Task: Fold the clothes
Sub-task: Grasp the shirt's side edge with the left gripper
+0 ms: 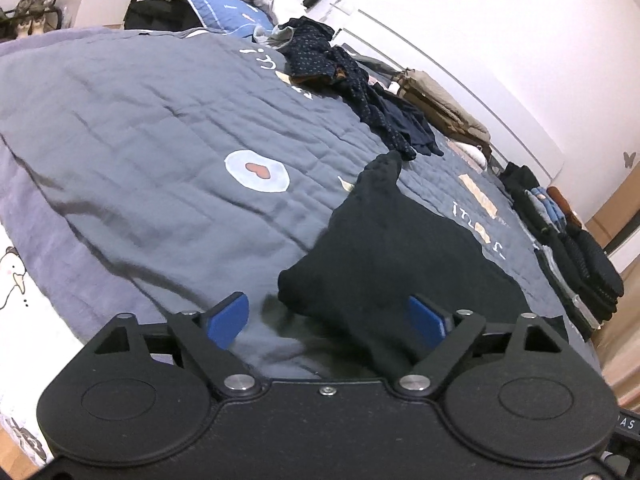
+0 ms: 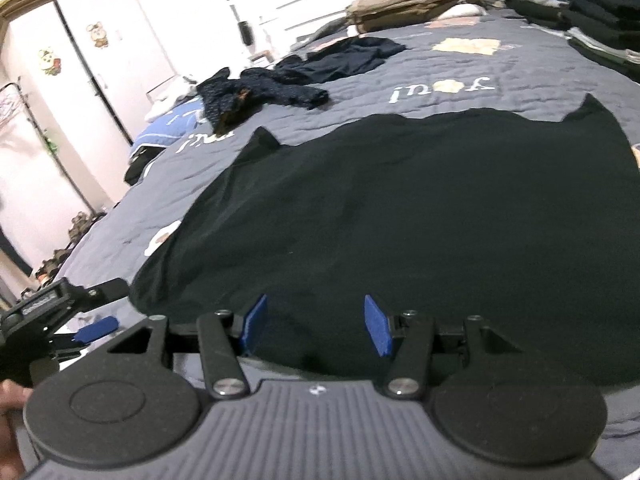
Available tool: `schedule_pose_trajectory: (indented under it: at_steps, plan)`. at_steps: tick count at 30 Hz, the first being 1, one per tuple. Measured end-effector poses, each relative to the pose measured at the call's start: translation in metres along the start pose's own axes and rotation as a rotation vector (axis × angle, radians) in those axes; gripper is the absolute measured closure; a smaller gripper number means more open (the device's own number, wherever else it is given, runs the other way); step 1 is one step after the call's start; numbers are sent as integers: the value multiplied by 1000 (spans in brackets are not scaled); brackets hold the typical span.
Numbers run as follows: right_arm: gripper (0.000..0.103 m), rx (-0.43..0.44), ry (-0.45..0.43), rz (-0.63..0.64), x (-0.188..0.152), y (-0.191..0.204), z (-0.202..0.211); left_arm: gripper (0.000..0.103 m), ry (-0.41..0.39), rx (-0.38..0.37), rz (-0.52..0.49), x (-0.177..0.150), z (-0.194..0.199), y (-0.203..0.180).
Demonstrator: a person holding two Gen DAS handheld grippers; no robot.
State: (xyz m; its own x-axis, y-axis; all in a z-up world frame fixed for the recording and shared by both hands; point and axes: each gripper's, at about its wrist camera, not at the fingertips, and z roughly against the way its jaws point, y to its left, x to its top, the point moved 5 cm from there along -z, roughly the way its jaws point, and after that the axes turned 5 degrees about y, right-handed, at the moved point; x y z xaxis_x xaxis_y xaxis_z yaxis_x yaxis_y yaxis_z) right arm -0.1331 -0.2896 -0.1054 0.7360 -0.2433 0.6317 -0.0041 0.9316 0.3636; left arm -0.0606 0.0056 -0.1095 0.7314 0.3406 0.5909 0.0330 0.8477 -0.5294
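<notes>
A black garment [image 1: 400,240] [image 2: 400,220] lies spread flat on the grey-blue quilt [image 1: 140,140] [image 2: 520,92]. In the left wrist view my left gripper [image 1: 328,320] stands open over the garment's near left corner; the cloth bunches beside the right blue pad and the left pad is over bare quilt. My right gripper [image 2: 316,330] is open too, its blue pads straddling the garment's near hem with the cloth lying flat below them. The left gripper's pad [image 2: 96,328] also shows at the lower left of the right wrist view, beside a hand [image 2: 8,400].
A crumpled dark dotted garment [image 1: 332,60] [image 2: 260,92] and a navy one [image 2: 348,56] lie further up the bed. Folded khaki clothes [image 1: 440,108] [image 2: 408,4] and stacks of folded dark clothes [image 1: 580,264] [image 2: 592,8] line the far side. A white wardrobe [image 2: 80,80] stands left.
</notes>
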Motion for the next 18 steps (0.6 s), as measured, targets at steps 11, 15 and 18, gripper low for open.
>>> schedule_pose_trajectory:
  at_steps: [11,15,18]
  plan:
    - [50,76,10,79,-8,33,-6,27,9,-31,51,0,-8,5]
    - [50,92,11,101,-8,42,-11,27,21,-24,55,-1,-14,4]
    - [50,89,13,123,-9,47,-15,27,31,-23,56,-2,-19,2]
